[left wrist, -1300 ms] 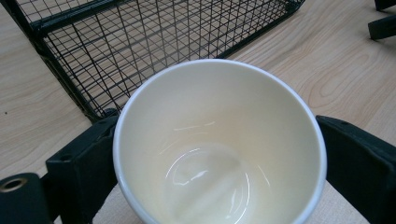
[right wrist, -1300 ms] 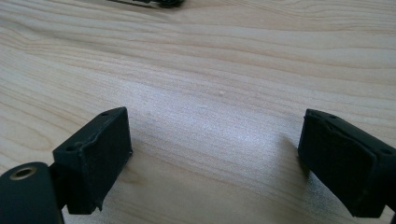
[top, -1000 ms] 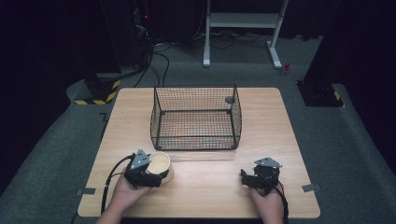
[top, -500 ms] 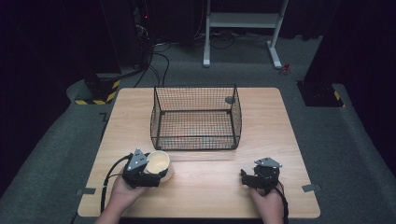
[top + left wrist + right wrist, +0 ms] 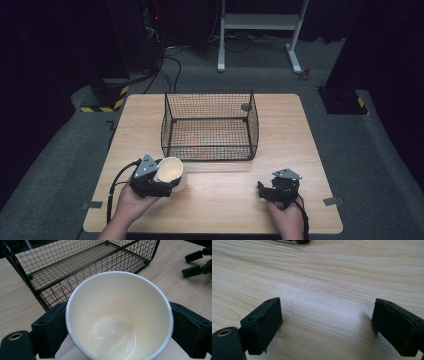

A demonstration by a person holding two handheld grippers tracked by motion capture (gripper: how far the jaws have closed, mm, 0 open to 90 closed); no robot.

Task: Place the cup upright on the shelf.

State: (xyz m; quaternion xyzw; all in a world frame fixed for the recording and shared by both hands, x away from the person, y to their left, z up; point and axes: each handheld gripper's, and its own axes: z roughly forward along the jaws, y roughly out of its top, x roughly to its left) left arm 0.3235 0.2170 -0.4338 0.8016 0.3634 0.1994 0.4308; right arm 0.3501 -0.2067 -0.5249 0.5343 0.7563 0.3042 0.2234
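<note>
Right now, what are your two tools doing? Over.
Left tool shut on the cup, empty inside. Right tool open, low over bare table. Wire basket just beyond the cup, nothing between them.

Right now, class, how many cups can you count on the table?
1. The cream cup sits near the table's front left, clamped in the left claw, just before the wire basket. None hidden that I can see.

Two black hand-held grippers, left hand-held gripper (image 5: pixel 167 182) and right hand-held gripper (image 5: pixel 265 191), each topped by a grey three-cornered plate, trailing a black cable, with blocky matte black jaws, small screw holes and a brass-ringed hole.
</note>
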